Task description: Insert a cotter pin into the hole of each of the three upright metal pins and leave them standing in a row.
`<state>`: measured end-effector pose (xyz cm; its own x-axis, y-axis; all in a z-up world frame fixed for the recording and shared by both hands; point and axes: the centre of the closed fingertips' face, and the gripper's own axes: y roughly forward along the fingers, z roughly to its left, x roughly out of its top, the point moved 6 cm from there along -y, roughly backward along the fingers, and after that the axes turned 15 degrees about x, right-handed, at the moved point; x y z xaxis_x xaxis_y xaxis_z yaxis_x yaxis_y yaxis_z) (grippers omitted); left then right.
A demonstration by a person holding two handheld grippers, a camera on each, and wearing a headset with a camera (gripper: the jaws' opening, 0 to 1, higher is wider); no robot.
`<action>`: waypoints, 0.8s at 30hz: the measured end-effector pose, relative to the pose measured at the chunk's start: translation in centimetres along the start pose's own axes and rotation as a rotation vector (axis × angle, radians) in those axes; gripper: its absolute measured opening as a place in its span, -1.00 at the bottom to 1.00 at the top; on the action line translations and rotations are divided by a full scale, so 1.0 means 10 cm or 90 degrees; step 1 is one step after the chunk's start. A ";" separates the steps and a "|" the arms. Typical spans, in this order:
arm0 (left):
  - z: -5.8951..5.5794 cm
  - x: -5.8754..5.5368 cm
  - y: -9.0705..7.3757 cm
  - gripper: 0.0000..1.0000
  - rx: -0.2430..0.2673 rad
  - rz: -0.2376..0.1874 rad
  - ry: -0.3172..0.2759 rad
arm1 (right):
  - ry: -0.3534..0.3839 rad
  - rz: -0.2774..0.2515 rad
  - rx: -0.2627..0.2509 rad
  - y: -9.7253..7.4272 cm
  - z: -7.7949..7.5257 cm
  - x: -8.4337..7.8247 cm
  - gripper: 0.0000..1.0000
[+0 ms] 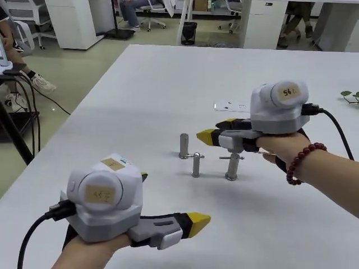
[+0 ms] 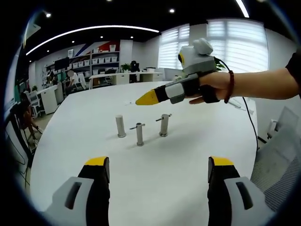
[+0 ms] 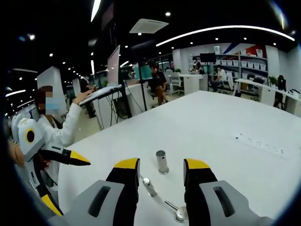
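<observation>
Left gripper [image 2: 157,165]: held low and close to the body, fingers [image 2: 97,163] spread wide apart. Right gripper [image 3: 162,165]: carried higher and farther forward on an outstretched forearm [image 1: 331,176], fingers parted by a narrower gap, pointed leftward.

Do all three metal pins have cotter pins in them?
No, the leftmost metal pin is bare; the middle pin and right pin carry cotter pins.
</observation>
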<state>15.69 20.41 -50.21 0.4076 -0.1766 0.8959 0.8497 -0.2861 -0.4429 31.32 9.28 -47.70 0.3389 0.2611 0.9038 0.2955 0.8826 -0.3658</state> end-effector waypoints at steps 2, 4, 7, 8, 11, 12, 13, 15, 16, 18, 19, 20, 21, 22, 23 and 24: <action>-0.01 0.00 0.00 0.68 -0.001 0.000 0.000 | 0.017 -0.002 0.001 0.06 -0.05 -0.03 -0.34; -0.02 -0.01 0.01 0.67 -0.003 0.001 0.002 | 0.018 0.002 -0.003 0.11 -0.05 -0.07 -0.36; -0.03 -0.02 0.02 0.66 -0.002 0.003 0.008 | 0.021 0.001 -0.010 0.18 -0.08 -0.10 -0.37; -0.03 -0.03 0.03 0.66 -0.002 0.004 0.009 | 0.022 -0.001 -0.013 0.23 -0.15 -0.12 -0.37; -0.04 -0.03 0.03 0.64 -0.002 0.005 0.008 | 0.014 -0.006 -0.020 0.31 -0.18 -0.12 -0.38; -0.04 -0.03 0.03 0.63 -0.003 0.005 0.008 | 0.012 -0.007 -0.020 0.33 -0.16 -0.12 -0.39; -0.04 -0.04 0.03 0.63 -0.004 0.004 0.006 | 0.013 -0.008 -0.023 0.36 -0.15 -0.13 -0.39; -0.04 -0.04 0.03 0.62 -0.004 0.005 0.006 | 0.010 -0.006 -0.029 0.39 -0.19 -0.16 -0.39; -0.04 -0.05 0.03 0.62 -0.004 0.005 0.007 | 0.006 -0.002 -0.036 0.41 -0.19 -0.17 -0.39; -0.04 -0.05 0.04 0.62 -0.003 0.004 0.007 | -0.002 -0.003 -0.043 0.45 -0.16 -0.18 -0.38; -0.04 -0.05 0.04 0.62 -0.003 0.005 0.007 | -0.004 -0.001 -0.045 0.47 -0.15 -0.18 -0.39; -0.04 -0.05 0.04 0.62 -0.002 0.004 0.006 | -0.007 0.000 -0.045 0.49 -0.15 -0.18 -0.41; -0.04 -0.05 0.04 0.61 -0.002 0.003 0.006 | -0.010 0.000 -0.047 0.51 -0.16 -0.18 -0.43; -0.04 -0.05 0.03 0.61 -0.001 0.001 0.006 | -0.012 0.000 -0.046 0.55 -0.17 -0.21 -0.47; -0.04 -0.04 0.03 0.61 0.000 0.000 0.006 | -0.012 0.000 -0.047 0.57 -0.17 -0.21 -0.50; -0.03 -0.04 0.02 0.61 0.002 0.000 0.006 | -0.009 -0.001 -0.048 0.59 -0.17 -0.22 -0.51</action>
<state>15.61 20.12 -50.72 0.4038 -0.1854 0.8958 0.8509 -0.2835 -0.4423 33.82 13.22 -52.18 0.3260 0.2663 0.9071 0.3631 0.8507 -0.3802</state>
